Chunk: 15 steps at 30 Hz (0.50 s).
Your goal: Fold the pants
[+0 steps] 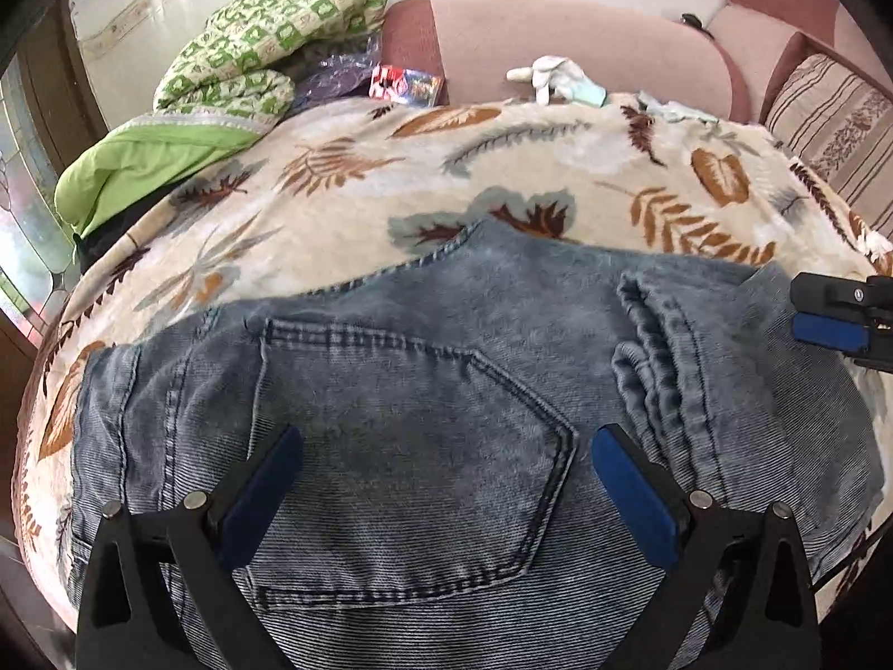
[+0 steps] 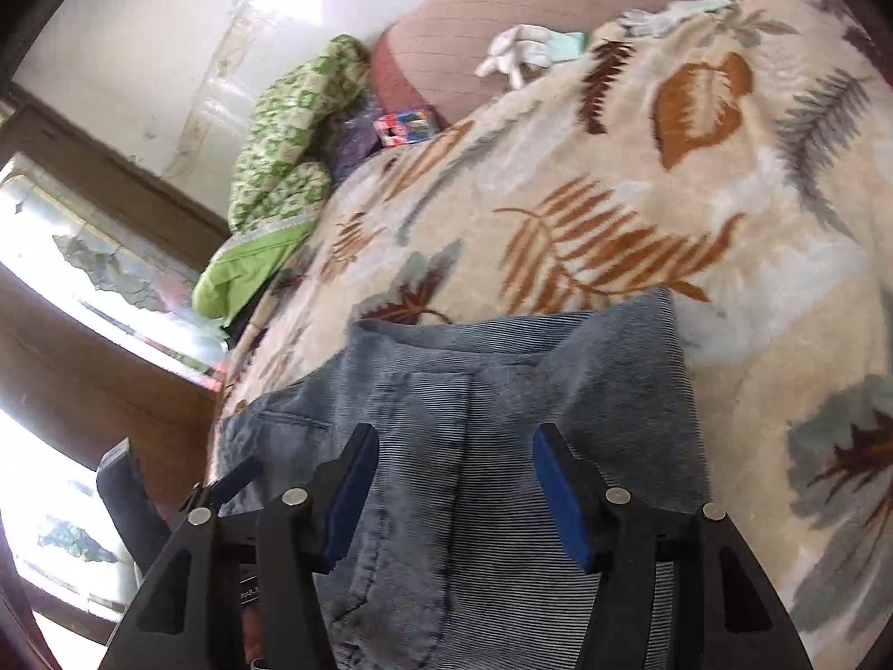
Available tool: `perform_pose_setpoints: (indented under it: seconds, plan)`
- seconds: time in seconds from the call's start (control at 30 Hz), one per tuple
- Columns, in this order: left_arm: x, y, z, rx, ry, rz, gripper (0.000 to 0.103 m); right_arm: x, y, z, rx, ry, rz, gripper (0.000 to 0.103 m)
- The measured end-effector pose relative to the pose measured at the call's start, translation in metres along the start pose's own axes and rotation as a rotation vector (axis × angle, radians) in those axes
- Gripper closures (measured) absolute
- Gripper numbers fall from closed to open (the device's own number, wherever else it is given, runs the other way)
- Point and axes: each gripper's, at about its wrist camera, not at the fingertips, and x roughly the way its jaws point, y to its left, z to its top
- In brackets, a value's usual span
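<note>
Folded pants (image 1: 424, 391) of faded blue denim, finely ribbed in weave and edged with dark double stitching, lie as a compact stack on the near part of a blanket-covered surface; a five-sided back pocket (image 1: 413, 463) faces upward, and a bunched, rolled fold of hem (image 1: 658, 346) crosses the stack's right portion. The blanket (image 1: 346, 190) beneath is plush and cream-coloured, printed with rust, brown and grey leaves and fern fronds. The left gripper (image 1: 443, 441), black-framed with flat blue pads, points steeply down over the pocket; its jaws stand wide apart with only the flat denim below them, and nothing is gripped. The right gripper (image 2: 455, 441), of the same build, tilts down over the stack's end, where a layered flap of denim shows; its jaws are parted to either side of the fabric and no pad is seen pressing on it. In the left wrist view that gripper's blue pad enters at the right edge, just beside the stack. Beyond the blanket lie a green-and-cream patterned quilt (image 1: 262, 50) with a plain lime lining, a small colourful packet (image 1: 404, 85), a pale glove (image 1: 550, 77), a dusty-pink upholstered sofa back (image 1: 586, 44) and a striped cushion (image 1: 837, 128).
</note>
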Motion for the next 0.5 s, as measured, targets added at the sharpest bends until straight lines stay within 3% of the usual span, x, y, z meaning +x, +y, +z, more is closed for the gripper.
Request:
perform_pose_setpoints:
  seconds: [0.07,0.2,0.4,0.5]
  plan:
    - [0.003,-0.007,-0.003,0.04,0.012,0.012,0.0,0.001,-0.009,0.0,0.03,0.008,-0.048,0.042]
    - [0.002,-0.019,-0.009,0.106,0.014,0.012,0.0,0.011,-0.018,-0.002,0.055,0.049,-0.067,0.042]
    - [-0.009,-0.019,-0.006,0.063,-0.028,-0.115,0.0,0.009,-0.016,-0.001,0.054,0.041,-0.046,0.042]
    - [-0.009,-0.022,-0.004,0.027,-0.007,-0.148,0.0,0.008,-0.013,-0.001,0.055,0.039,-0.022,0.042]
